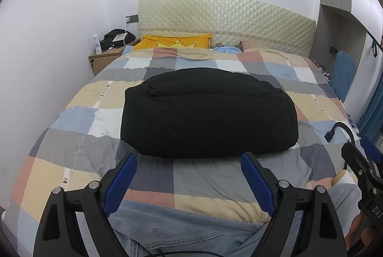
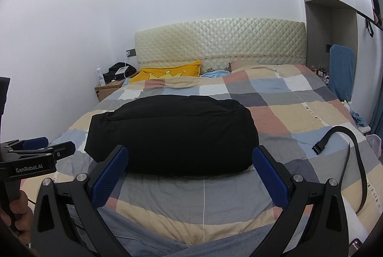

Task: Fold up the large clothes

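A black garment (image 1: 208,113) lies folded into a thick rectangular bundle in the middle of the checked quilt (image 1: 79,120). In the right wrist view the same black garment (image 2: 172,134) sits just beyond the blue pads. My left gripper (image 1: 190,156) hovers over the quilt in front of the bundle's near edge, open, with nothing between its fingers. My right gripper (image 2: 191,151) is open too, its fingers standing wide apart near the bundle's near edge without touching it. The left gripper (image 2: 36,146) also shows from the side at the left of the right wrist view.
A black strap with a buckle (image 2: 335,144) lies on the quilt at the right. A yellow pillow (image 1: 174,41) rests against the quilted headboard (image 1: 227,17). A nightstand (image 1: 105,58) with a bottle stands at the far left. A person's jeans-clad legs (image 1: 191,230) are at the bottom.
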A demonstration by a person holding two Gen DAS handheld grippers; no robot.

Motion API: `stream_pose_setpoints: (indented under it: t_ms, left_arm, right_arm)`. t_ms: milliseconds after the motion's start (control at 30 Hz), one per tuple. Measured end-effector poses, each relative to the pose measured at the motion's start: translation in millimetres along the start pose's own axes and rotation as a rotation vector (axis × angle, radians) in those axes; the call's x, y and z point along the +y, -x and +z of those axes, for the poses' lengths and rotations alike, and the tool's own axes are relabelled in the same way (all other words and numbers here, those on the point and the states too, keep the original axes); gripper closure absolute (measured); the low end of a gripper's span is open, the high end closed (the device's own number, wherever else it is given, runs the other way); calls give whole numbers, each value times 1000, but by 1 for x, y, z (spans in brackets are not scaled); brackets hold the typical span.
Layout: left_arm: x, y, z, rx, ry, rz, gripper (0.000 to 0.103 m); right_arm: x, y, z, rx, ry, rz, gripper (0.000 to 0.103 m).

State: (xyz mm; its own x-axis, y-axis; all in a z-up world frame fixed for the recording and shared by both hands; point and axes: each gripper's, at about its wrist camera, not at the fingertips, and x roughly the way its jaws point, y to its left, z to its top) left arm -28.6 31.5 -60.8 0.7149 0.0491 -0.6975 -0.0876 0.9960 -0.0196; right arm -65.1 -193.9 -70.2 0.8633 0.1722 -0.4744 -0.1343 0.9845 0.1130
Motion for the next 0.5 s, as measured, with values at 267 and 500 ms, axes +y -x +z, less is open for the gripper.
stream_pose_setpoints:
  t_ms: [267, 500]
  left_arm:
    - [-1, -1, -1, 2, -3, -1, 15]
    - [0, -2, 0, 6, 3, -5, 15]
  right_arm:
    - [1, 0, 1, 2, 0, -1, 0]
    - [2, 1, 1, 2, 0, 0, 0]
